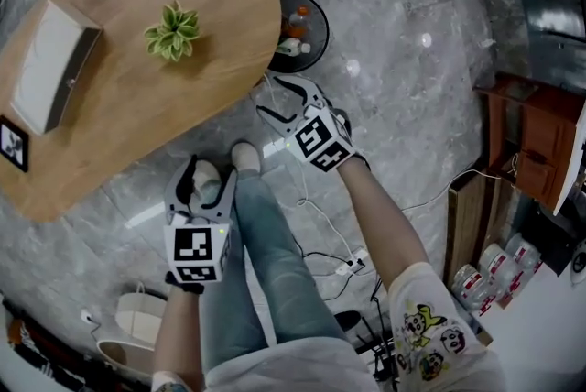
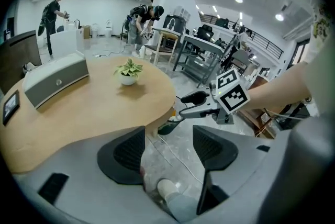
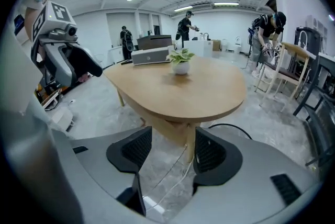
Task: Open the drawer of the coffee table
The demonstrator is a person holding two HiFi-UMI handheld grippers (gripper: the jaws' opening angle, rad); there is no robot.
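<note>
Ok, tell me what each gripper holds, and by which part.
Nothing is held. The left gripper and the right gripper are both open, jaws apart and empty.

Left tongs [image 2: 168,147], right tongs [image 3: 172,148]: grey, black ribbed pads [image 2: 128,152]. Blue jeans [image 1: 275,262], cartoon-print white sleeve [image 1: 426,331].

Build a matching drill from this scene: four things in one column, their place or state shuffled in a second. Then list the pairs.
Things:
1. potted plant
2. grey box
3. round bin
4. left claw

Place or state:
A. on the floor, beside the table's edge
B. open, holding nothing
C. near the middle of the coffee table
D. at the table's left end in the head view

Pairs: 1-C, 2-D, 3-A, 4-B
</note>
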